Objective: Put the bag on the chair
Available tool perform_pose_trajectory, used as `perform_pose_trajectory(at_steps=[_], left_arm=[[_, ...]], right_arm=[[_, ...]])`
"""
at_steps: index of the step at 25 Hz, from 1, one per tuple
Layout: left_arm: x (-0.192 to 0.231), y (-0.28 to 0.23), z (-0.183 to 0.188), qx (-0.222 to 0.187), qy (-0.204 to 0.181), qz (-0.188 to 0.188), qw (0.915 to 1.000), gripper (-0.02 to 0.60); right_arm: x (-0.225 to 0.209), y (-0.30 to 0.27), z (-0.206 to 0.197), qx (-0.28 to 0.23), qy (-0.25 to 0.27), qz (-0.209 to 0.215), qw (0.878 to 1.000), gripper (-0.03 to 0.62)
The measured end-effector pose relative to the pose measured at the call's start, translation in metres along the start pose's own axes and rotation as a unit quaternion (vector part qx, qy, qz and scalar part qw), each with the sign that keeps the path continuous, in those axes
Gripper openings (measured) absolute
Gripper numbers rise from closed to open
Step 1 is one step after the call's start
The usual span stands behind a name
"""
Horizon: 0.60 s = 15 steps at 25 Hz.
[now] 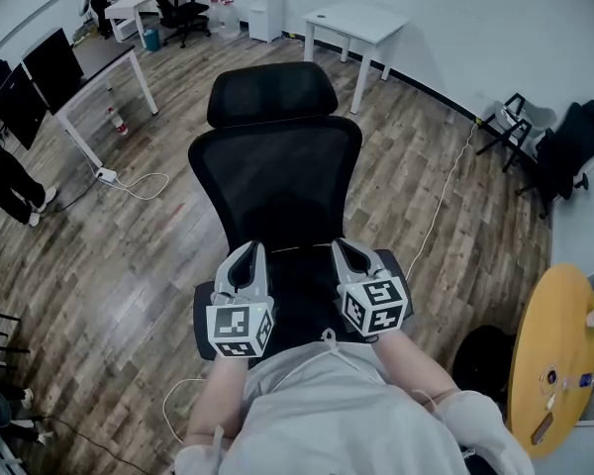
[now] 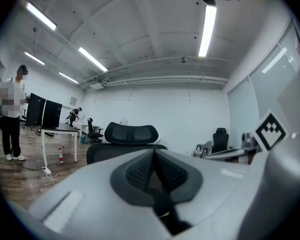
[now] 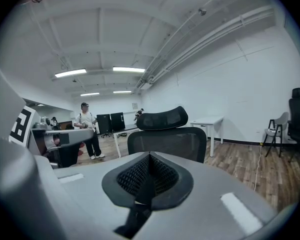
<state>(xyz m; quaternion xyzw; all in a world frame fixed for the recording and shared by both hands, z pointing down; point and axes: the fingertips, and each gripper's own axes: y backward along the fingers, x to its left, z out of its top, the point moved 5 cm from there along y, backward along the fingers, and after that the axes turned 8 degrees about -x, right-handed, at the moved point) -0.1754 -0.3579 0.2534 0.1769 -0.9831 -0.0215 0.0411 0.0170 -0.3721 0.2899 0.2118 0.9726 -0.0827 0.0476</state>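
A black office chair (image 1: 277, 171) with a mesh back and a headrest stands in the middle of the head view, facing me. Both grippers hover side by side over its seat (image 1: 297, 285). My left gripper (image 1: 248, 251) is shut with nothing between its jaws, and so is my right gripper (image 1: 347, 249). In the left gripper view the shut left gripper (image 2: 153, 160) points at the chair's headrest (image 2: 131, 133). In the right gripper view the shut right gripper (image 3: 149, 167) points at the chair back (image 3: 168, 142). I cannot make out a bag for certain.
A white table (image 1: 357, 20) stands behind the chair. A desk with monitors (image 1: 51, 65) is at the left, a yellow round table (image 1: 553, 349) at the right. A dark rounded thing (image 1: 485, 360) lies on the floor beside it. A cable (image 1: 442, 198) crosses the wood floor. A person (image 2: 12, 118) stands at the left.
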Motion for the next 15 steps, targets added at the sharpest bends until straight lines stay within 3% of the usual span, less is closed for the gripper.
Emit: perform_pose_trajectory(at_steps=[15], left_arm=[[-0.014,0.005,-0.012,0.017,0.0,-0.008,0.9998,0.006]], right_arm=[[-0.002,0.013,0.0,-0.002,-0.015,0.007,1.0,-0.003]])
